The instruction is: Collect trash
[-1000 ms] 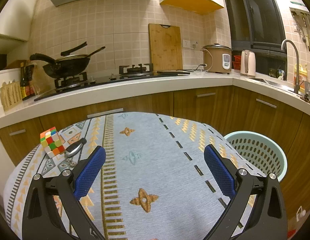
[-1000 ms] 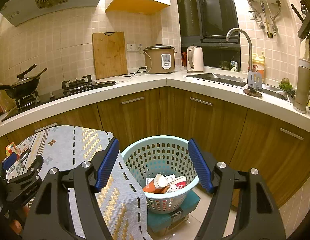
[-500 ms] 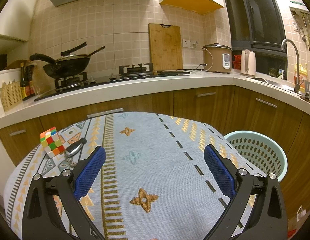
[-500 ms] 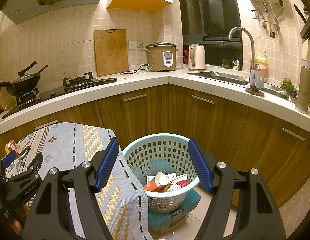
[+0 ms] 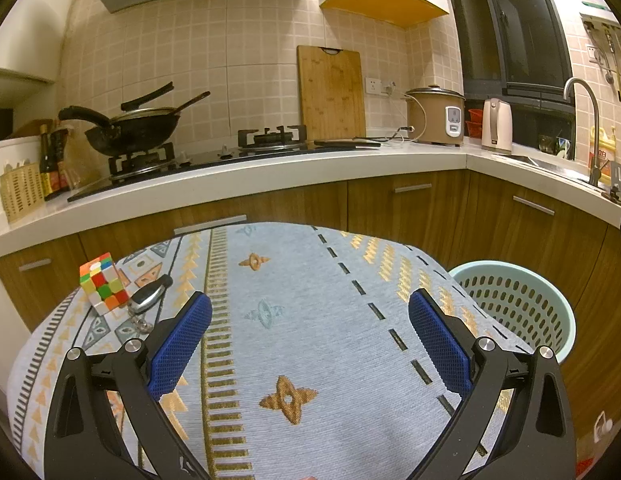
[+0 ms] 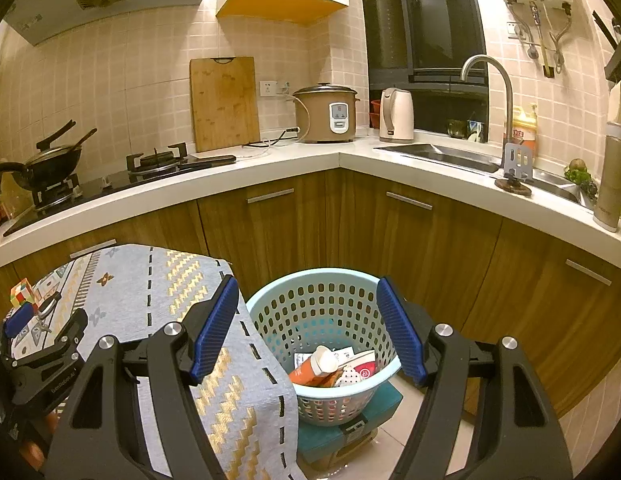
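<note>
Right gripper [image 6: 306,320] jaws spread, nothing between, above mint basket [image 6: 270,300] lower centre; trash [image 6: 330,368] lies inside. Left gripper [image 5: 308,338] spread, empty, over patterned cloth [image 5: 294,320]; cube [image 5: 102,288] at left.

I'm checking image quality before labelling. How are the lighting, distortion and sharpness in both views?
Left wrist view: warm yellow light, strong fisheye bending of the counter, dark corner vignette, tablecloth weave sharp. Right wrist view: same warm cast, cabinets curved, basket and its trash crisp, dark window with little detail, no motion blur.
</note>
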A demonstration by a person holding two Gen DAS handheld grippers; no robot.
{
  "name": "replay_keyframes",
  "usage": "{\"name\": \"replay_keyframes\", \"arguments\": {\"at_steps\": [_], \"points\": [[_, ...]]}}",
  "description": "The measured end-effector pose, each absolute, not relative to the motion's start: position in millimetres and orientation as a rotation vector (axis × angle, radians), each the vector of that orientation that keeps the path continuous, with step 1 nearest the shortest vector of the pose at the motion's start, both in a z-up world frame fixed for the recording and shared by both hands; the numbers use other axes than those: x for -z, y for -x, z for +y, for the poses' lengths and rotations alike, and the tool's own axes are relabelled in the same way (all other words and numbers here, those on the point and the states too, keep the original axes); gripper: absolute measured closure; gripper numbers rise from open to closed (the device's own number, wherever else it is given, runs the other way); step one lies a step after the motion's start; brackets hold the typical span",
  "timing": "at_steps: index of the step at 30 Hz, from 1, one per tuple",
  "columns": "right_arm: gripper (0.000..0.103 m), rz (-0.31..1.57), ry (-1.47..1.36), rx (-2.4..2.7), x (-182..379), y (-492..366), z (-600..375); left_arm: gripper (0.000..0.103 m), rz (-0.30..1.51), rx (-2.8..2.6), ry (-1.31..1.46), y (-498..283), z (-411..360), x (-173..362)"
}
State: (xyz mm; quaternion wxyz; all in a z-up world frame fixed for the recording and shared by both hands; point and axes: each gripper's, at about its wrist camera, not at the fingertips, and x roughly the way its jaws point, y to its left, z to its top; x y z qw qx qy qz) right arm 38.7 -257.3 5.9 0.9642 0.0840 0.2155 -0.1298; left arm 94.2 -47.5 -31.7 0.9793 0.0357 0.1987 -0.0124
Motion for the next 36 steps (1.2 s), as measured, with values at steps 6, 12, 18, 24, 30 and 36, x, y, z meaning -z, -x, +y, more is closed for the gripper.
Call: {"name": "replay_keyframes", "arguments": {"at_steps": [6, 12, 18, 24, 30, 36], "points": [[0.035, 0.427, -0.159, 0.265, -11, -37, -257, 0.007, 0.406, 0.026, -0.070, -95, -47, 32], [0.035, 0.438, -0.152, 0.272, -13, -39, -257, 0.007, 0.406, 0.028, -0.068, -94, -48, 33], [0.035, 0.446, -0.147, 0.285, -10, -38, -257, 0.007, 0.396, 0.024, -0.066, -91, -49, 36], [0.035, 0.457, -0.153, 0.286, -5, -40, -257, 0.007, 0.389, 0.024, -0.071, -89, -49, 34], [0.035, 0.463, -0.156, 0.285, -3, -40, -259, 0.007, 0.389, 0.025, -0.074, -90, -49, 33], [0.035, 0.465, -0.165, 0.287, -2, -39, -262, 0.007, 0.387, 0.024, -0.082, -91, -49, 32]]}}
